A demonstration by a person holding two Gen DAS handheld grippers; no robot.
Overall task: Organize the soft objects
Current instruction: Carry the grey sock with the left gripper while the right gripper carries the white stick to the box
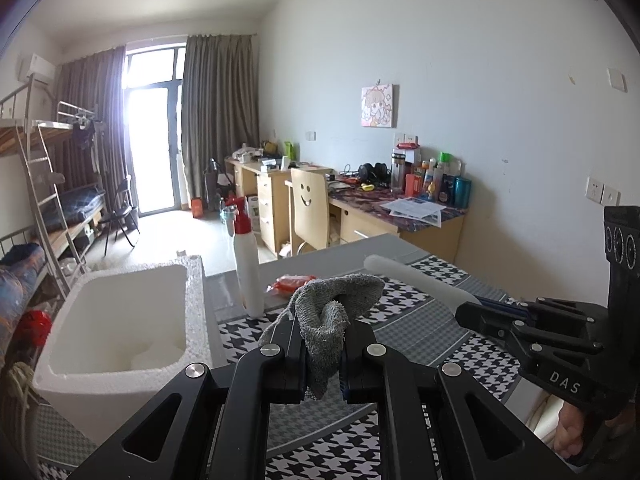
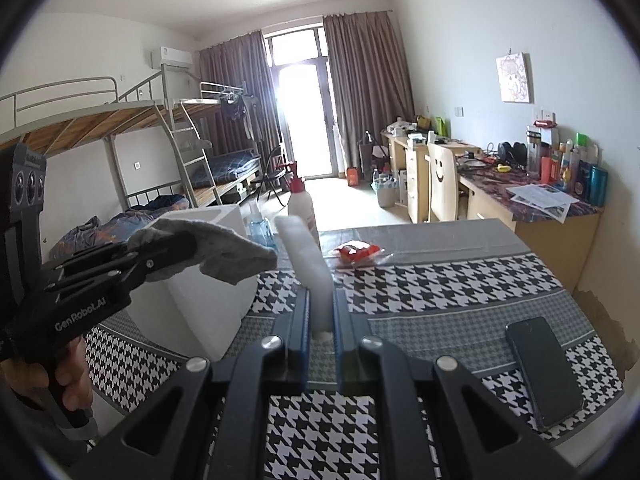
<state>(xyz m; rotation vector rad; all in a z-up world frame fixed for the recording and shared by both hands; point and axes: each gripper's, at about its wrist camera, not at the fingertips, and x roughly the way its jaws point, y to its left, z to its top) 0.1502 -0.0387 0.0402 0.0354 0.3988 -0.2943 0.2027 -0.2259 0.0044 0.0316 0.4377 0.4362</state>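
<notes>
My left gripper (image 1: pixel 325 354) is shut on a grey knitted cloth (image 1: pixel 336 312) and holds it above the table; it also shows in the right wrist view (image 2: pixel 224 254). My right gripper (image 2: pixel 320 312) is shut on a white foam stick (image 2: pixel 306 256) that points forward; the stick also shows in the left wrist view (image 1: pixel 416 278). A white foam box (image 1: pixel 120 320), open at the top, stands on the table left of both grippers. A red soft packet (image 2: pixel 358 252) lies on the table further ahead.
A white spray bottle with a red head (image 1: pixel 246 256) stands beside the box. A black phone (image 2: pixel 542 370) lies at the right on the houndstooth tablecloth (image 2: pixel 440 292). A blue-tinted bottle (image 2: pixel 260 230) stands behind the box. Desks, a chair and bunk beds are beyond.
</notes>
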